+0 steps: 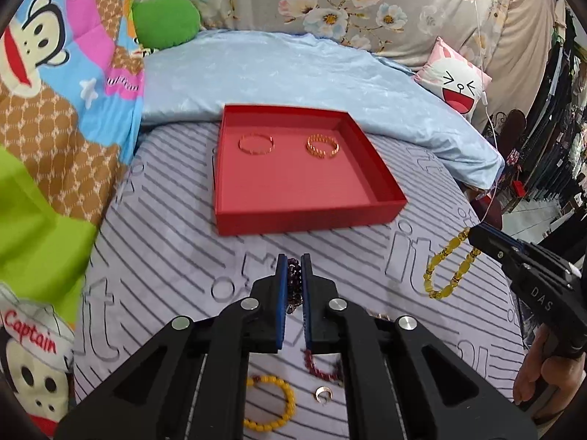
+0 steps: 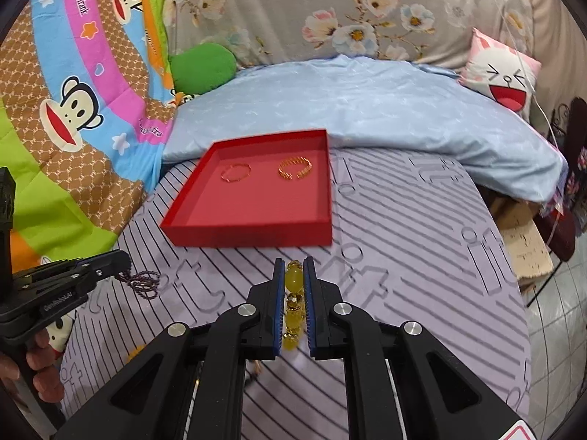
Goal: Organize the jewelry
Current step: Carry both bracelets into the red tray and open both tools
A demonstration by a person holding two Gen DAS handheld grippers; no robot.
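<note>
A red tray (image 1: 308, 216) (image 2: 253, 236) lies on the striped bed and holds a thin gold bangle (image 1: 255, 144) (image 2: 236, 173) and a wider gold bracelet (image 1: 323, 145) (image 2: 294, 167). My left gripper (image 1: 294, 260) is shut on a dark purple bead bracelet (image 1: 293, 286), which hangs from it in the right wrist view (image 2: 143, 281). My right gripper (image 2: 294, 262) is shut on a yellow bead bracelet (image 2: 293, 300), which dangles in the left wrist view (image 1: 449, 269). Both are held in front of the tray.
On the striped sheet (image 1: 165, 256) below my left gripper lie a yellow bead bracelet (image 1: 271, 407), a dark red bead bracelet (image 1: 323, 366) and a small ring (image 1: 323, 394). A blue quilt (image 1: 293, 73) and pillows lie behind the tray. The bed edge drops off at right.
</note>
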